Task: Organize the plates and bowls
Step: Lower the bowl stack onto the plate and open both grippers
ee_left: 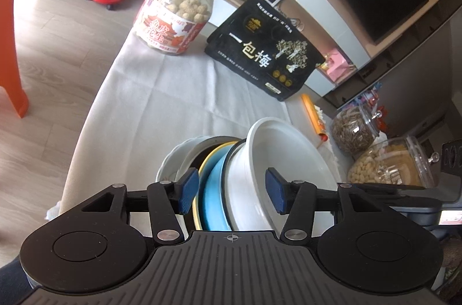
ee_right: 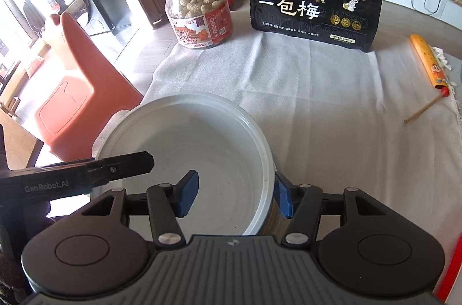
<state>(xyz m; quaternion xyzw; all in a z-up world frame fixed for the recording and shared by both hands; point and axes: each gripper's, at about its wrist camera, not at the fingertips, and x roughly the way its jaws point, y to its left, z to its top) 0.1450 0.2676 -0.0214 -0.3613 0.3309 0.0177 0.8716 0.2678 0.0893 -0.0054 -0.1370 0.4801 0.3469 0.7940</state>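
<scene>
1. Here, the right claw [ee_right: 235, 196] straddles the white bowl's [ee_right: 202, 149] rim, one pad inside, one outside; contact seems likely but is unclear.
2. The left claw [ee_left: 232, 193] stands apart around the stacked dishes [ee_left: 213, 189].
3. The stack sits on the cloth-covered counter [ee_right: 332, 108].

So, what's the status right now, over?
Right fingers straddle bowl rim, not pinching. Left fingers around stacked dishes, grip unclear. Jar and bag well back, nothing blocking.
</scene>
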